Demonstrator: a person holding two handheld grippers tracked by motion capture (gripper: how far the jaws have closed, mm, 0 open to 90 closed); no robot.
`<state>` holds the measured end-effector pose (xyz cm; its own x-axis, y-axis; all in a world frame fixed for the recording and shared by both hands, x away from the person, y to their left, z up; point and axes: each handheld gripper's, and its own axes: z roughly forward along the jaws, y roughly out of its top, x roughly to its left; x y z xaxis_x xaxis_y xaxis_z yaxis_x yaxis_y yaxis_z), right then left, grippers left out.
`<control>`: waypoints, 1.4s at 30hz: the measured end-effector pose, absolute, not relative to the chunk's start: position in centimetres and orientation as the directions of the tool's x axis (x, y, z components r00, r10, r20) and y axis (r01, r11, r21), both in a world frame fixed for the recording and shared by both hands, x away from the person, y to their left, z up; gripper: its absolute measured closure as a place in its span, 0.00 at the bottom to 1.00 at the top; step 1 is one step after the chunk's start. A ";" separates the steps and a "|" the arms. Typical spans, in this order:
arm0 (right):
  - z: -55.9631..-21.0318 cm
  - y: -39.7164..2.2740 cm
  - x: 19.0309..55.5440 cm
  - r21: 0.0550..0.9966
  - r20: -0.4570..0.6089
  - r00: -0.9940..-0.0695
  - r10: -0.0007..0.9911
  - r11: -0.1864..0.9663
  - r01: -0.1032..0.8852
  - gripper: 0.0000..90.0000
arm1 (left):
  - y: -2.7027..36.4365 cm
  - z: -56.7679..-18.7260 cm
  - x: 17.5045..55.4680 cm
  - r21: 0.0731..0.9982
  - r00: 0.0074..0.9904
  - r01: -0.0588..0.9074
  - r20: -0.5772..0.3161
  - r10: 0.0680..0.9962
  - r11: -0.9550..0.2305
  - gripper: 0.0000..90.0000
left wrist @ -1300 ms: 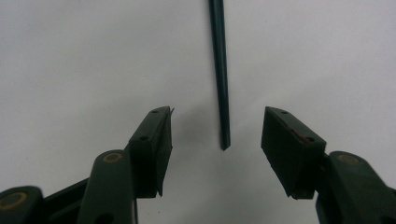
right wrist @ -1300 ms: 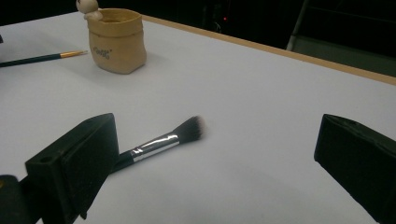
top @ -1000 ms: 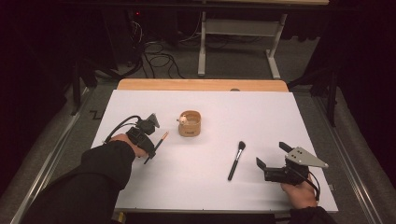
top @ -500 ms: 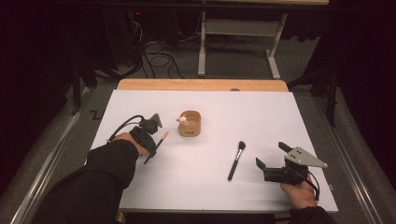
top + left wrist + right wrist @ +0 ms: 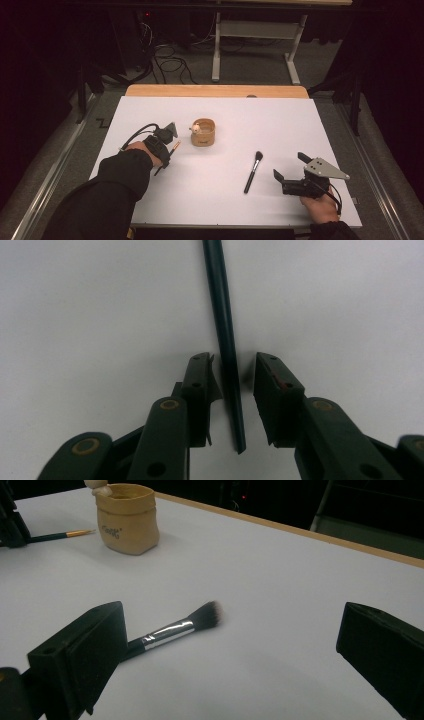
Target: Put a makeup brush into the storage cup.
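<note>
Left gripper view: thin brush handle (image 5: pixel 226 335) lies flat on the table (image 5: pixel 280 125), between the left gripper (image 5: pixel 234 390)'s jaws, which have just been closing; narrow gaps remain, nothing gripped yet. Risk: the slim handle may roll or pivot out if the pads meet it unevenly.

Your worktop (image 5: pixel 220 195) reads as a smooth, matt white sheet; along its 12 o'clock edge runs a bare strip of light wood (image 5: pixel 215 91). The thin brush (image 5: pixel 226 345) between your left gripper (image 5: pixel 232 385) jaws has a dark, glossy lacquered handle. Those jaws look like matt black plastic, brass-toned rivets showing. The makeup brush (image 5: pixel 172 630) has soft dark bristles and a shiny metal ferrule. The pot (image 5: pixel 127 520) looks like matt tan ceramic, slightly rough.
</note>
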<state>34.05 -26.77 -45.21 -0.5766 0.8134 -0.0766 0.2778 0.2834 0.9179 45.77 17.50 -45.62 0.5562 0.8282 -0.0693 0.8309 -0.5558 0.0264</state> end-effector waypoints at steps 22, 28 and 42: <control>-45.3 -26.5 34.0 0.916 -0.082 -0.585 0.807 0.292 0.274 0.01 | 17.5 -45.7 46.0 0.014 0.532 0.846 -0.050 0.845 -0.532 0.89; -45.3 -26.5 34.1 0.916 -0.083 -0.587 0.806 0.294 0.274 0.01 | 17.7 -45.7 46.0 0.016 0.525 0.851 -0.046 0.850 -0.525 0.93; -45.3 -26.4 34.1 0.916 -0.074 -0.584 0.808 0.287 0.280 0.01 | 17.6 -45.7 45.7 0.034 0.527 0.849 -0.032 0.849 -0.527 0.94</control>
